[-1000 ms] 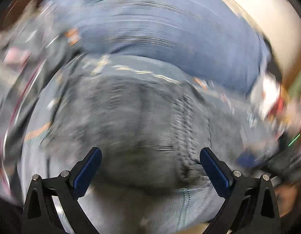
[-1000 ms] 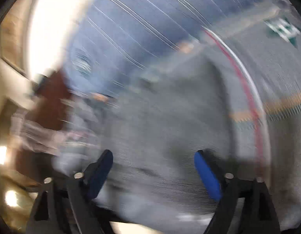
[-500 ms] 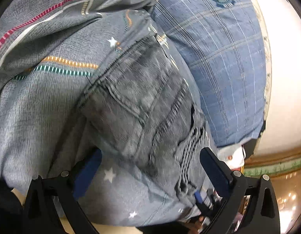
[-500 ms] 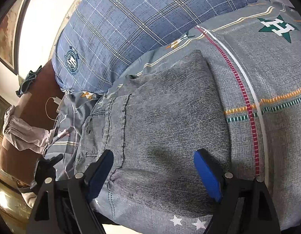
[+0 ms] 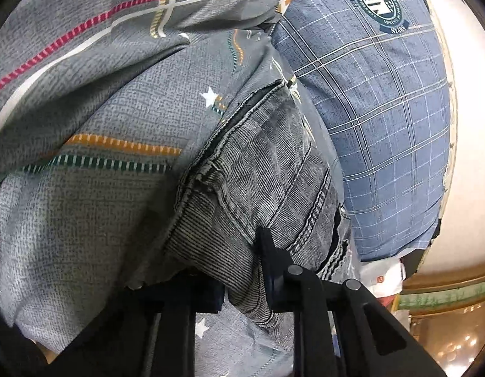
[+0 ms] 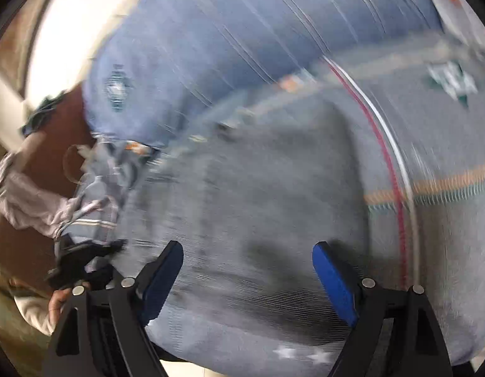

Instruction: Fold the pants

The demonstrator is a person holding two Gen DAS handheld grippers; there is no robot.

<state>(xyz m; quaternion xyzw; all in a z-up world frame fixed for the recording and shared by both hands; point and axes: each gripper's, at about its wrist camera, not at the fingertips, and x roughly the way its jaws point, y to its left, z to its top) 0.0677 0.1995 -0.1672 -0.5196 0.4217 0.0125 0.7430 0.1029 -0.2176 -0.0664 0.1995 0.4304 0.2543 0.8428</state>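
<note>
- Left claw point(image 5: 242, 279) gripping the near edge of the pants point(image 5: 267, 169), jaws having just been closing, denim bunched between them.
- Only one black finger point(image 5: 267, 251) showing clearly in the left wrist view; the other buried under the fold of denim, its pad out of sight.
- Pants lying folded on the grey bedspread point(image 5: 85, 204), running away from the claw toward a blue plaid pillow point(image 5: 384, 125); far end of the denim tucking under a fold of bedspread, so its full length staying hidden.
- Near corner of the pants getting cut off behind the claw's black frame.
- Right claw point(image 6: 248, 279) standing wide open above the grey denim point(image 6: 258, 188), blue pads point(image 6: 333, 282) well apart, nothing pressed between them.
- Right wrist view smearing heavily with motion blur: seams and edges of the pants hard to make out, pants and bedspread point(image 6: 446, 251) blending together where they meet.
- Blue pillow point(image 6: 242, 47) showing only as streaked lines there, its round badge blurred beyond reading.
- At the left edge of the right wrist view, part of the left claw point(image 6: 82, 260) and a hand point(image 6: 58, 304) peeking in, mostly cut off by the right claw's frame; whether that claw is touching the pants impossible to tell from this view.
- Pale crumpled cloth point(image 6: 25, 204) lying beyond, too blurred to identify.
</note>
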